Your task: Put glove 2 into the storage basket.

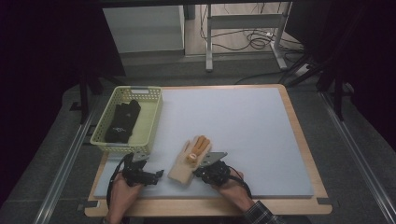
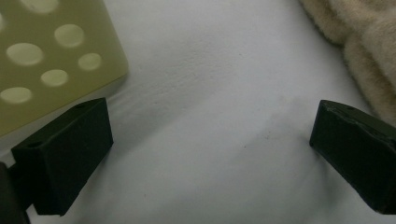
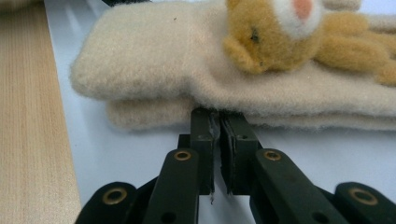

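Right gripper view: fingers (image 3: pixel 217 121) against cream glove (image 3: pixel 154 60)

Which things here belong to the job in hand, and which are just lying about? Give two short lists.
In the job: cream gloves; right claw, shut, tips at the gloves' edge; left claw, open; basket.

Lying about: black gloves in the basket; cables on the floor; white cabinet.

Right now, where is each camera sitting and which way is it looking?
High view: above the person's side, looking forward and down at the table; both hands, left gripper and right gripper show.
Left gripper view: on that gripper, looking down at the mat between its open jaws.
Right gripper view: on that gripper, looking along its shut jaws at the cream gloves.
Shared: all three show the gloves; high and left views share the basket.
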`<action>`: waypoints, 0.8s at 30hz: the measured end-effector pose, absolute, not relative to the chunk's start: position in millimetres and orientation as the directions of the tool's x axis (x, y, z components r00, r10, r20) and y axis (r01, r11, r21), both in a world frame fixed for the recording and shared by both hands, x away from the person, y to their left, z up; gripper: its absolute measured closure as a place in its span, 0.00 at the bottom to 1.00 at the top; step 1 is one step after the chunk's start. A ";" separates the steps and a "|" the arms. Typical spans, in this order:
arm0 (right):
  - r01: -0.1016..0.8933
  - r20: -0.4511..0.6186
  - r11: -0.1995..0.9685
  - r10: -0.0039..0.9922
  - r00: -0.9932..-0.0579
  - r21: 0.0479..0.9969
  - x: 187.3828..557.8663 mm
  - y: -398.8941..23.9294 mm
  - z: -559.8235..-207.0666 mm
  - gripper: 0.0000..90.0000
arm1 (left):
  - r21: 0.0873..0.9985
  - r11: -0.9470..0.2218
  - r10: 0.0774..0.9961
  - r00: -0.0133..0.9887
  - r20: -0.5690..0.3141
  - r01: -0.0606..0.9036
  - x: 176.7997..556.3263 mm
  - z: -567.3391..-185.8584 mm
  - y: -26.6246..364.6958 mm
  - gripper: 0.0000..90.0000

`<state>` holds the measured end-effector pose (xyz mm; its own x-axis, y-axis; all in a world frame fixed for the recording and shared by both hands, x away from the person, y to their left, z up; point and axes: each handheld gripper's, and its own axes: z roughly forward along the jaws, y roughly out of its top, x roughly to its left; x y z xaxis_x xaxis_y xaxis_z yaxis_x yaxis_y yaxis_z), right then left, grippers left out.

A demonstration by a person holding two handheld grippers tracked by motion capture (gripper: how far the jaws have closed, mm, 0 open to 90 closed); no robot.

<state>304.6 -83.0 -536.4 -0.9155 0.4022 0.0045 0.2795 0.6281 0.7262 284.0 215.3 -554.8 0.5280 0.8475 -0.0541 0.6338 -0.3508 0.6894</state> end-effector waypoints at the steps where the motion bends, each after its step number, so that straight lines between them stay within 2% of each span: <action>1: 0.282 0.007 0.626 0.403 -0.915 0.727 304.3 -83.4 -536.4 0.90 | 0.690 -0.350 0.848 0.528 -0.055 0.634 284.1 -554.8 215.3 0.00; 9: 0.279 0.011 0.637 0.390 -0.921 0.719 303.5 -93.1 -533.0 0.85 | 0.695 -0.350 0.847 0.529 -0.053 0.628 283.8 -555.4 215.7 0.00; 24: 0.346 -0.012 0.565 0.534 -0.845 0.749 320.3 -152.5 -509.7 0.70 | 0.698 -0.345 0.850 0.525 -0.051 0.627 282.9 -555.9 215.2 0.00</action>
<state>320.3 -152.5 -509.7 -0.8454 0.5340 -0.0119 0.3462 0.5648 0.7491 282.9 215.2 -555.9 0.5247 0.8498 -0.0508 0.6271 -0.3454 0.6982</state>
